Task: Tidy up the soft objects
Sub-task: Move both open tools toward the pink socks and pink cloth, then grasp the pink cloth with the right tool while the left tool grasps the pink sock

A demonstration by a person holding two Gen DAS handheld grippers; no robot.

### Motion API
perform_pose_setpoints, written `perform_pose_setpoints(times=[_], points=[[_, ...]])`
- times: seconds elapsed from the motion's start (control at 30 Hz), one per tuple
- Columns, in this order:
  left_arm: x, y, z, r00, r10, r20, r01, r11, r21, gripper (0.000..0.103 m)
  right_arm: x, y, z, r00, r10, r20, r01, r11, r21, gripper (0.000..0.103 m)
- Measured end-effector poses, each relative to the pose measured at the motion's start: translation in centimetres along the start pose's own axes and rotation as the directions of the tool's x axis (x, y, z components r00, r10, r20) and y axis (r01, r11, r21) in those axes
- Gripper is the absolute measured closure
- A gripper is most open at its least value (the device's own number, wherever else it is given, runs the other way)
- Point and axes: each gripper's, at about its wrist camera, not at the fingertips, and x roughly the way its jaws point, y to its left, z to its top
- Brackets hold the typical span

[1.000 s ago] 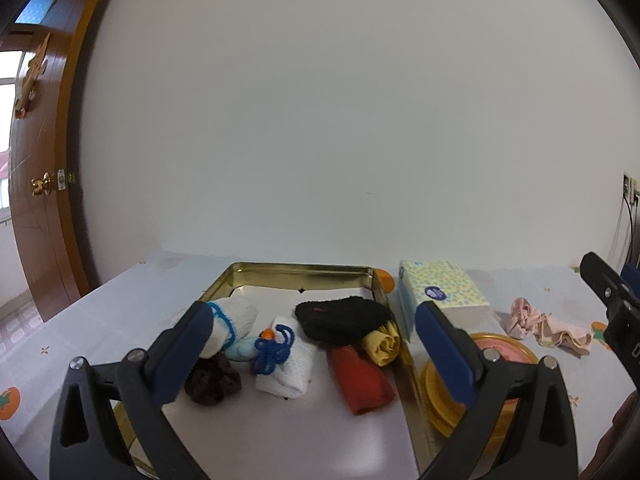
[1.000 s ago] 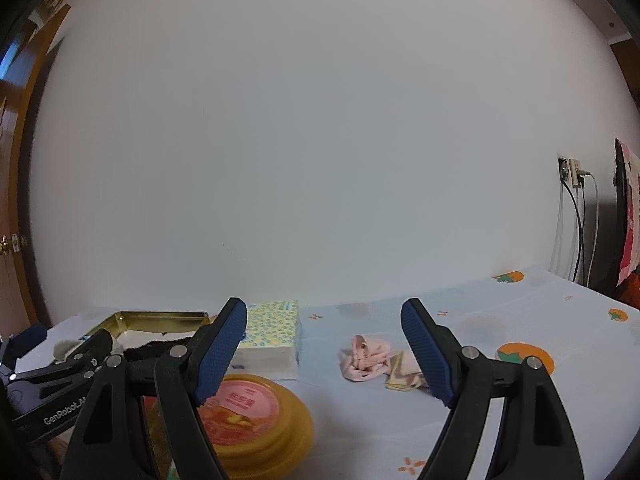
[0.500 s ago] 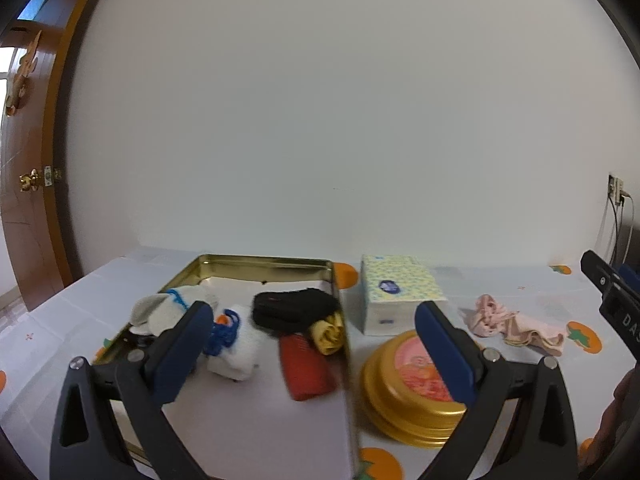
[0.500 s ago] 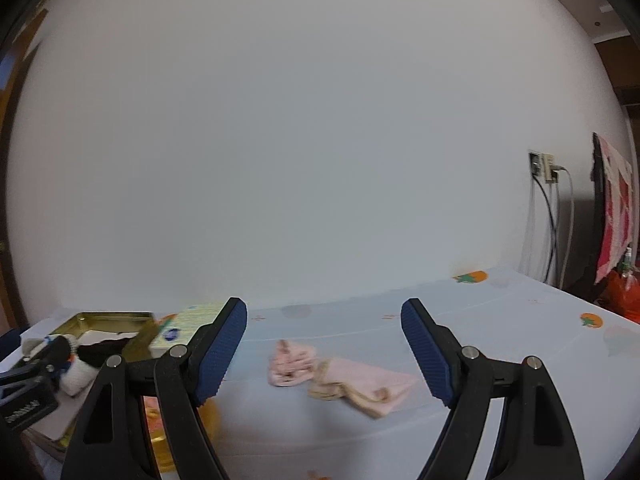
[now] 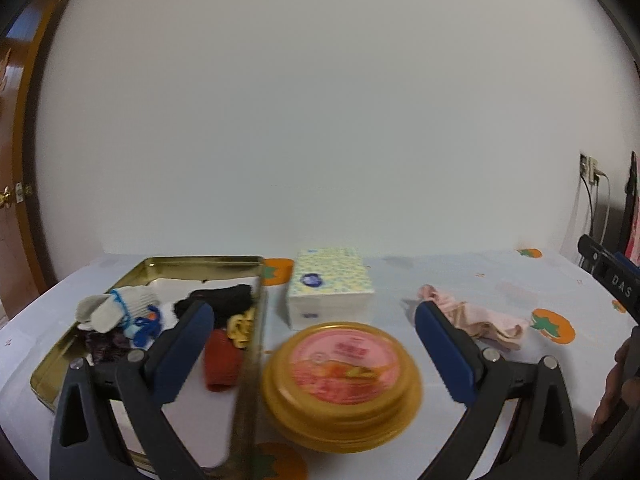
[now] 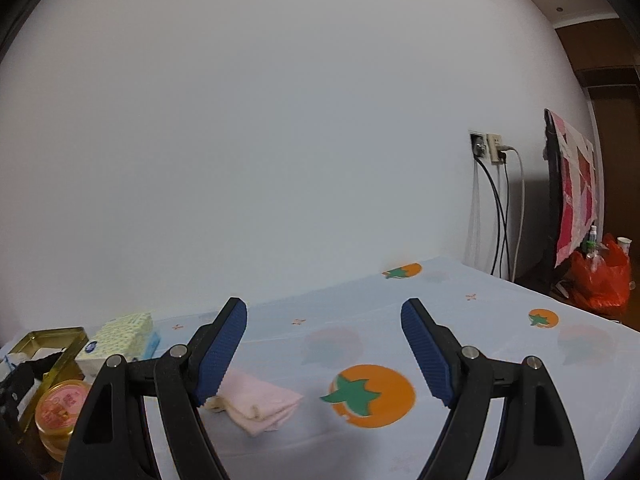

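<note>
A gold metal tray (image 5: pixel 200 261) at the left holds several rolled socks: white with blue (image 5: pixel 116 308), black (image 5: pixel 224 300), red (image 5: pixel 220 364), yellow (image 5: pixel 240 324) and a dark one (image 5: pixel 104 342). A loose pink sock (image 5: pixel 476 316) lies on the tablecloth to the right; it also shows in the right wrist view (image 6: pixel 260 402), beside my left finger. My left gripper (image 5: pixel 314 344) is open and empty above the tray's right edge and a gold tin. My right gripper (image 6: pixel 322 340) is open and empty, over the cloth right of the pink sock.
A round gold tin with a pink lid (image 5: pixel 344 380) sits right of the tray. A tissue box (image 5: pixel 330 286) stands behind it. The cloth has orange fruit prints (image 6: pixel 370 394). Wall sockets with cables (image 6: pixel 490 152) and a red bag (image 6: pixel 600 280) are at the far right.
Both grippers have swung to the right. The tray has shifted left in the left view and the tin moved to the centre. The pink sock moved left in the right view.
</note>
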Motion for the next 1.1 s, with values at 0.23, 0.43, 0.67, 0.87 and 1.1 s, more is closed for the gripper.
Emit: perform_pose_setpoints(times=[0.23, 0.43, 0.67, 0.87, 1.1], points=[[0.7, -3.0, 0.1, 0.999, -0.036, -0.018, 0.037, 0.999, 0.017, 0.001, 0.5, -1.3, 0.4, 1.000, 0.001, 0.005, -0.001, 1.000, -0.031, 0.022], [1.0, -5.0, 0.1, 0.998, -0.061, -0.026, 0.062, 0.997, 0.034, 0.001, 1.1, -2.2, 0.7, 1.000, 0.012, 0.006, -0.012, 0.999, -0.051, 0.022], [2.1, -7.3, 0.3, 0.995, -0.079, -0.062, 0.081, 0.996, 0.034, 0.001, 2.7, -2.8, 0.8, 0.997, 0.042, -0.057, -0.045, 0.998, -0.047, 0.022], [1.9, -8.0, 0.3, 0.994, -0.098, -0.049, 0.101, 0.994, 0.051, 0.001, 4.7, -2.1, 0.4, 0.976, 0.141, -0.164, -0.155, 0.985, -0.072, 0.022], [1.8, -7.0, 0.2, 0.998, -0.045, -0.042, 0.046, 0.999, 0.001, 0.001, 10.6, 1.8, -1.6, 0.820, 0.301, -0.488, -0.397, 0.912, -0.105, 0.022]])
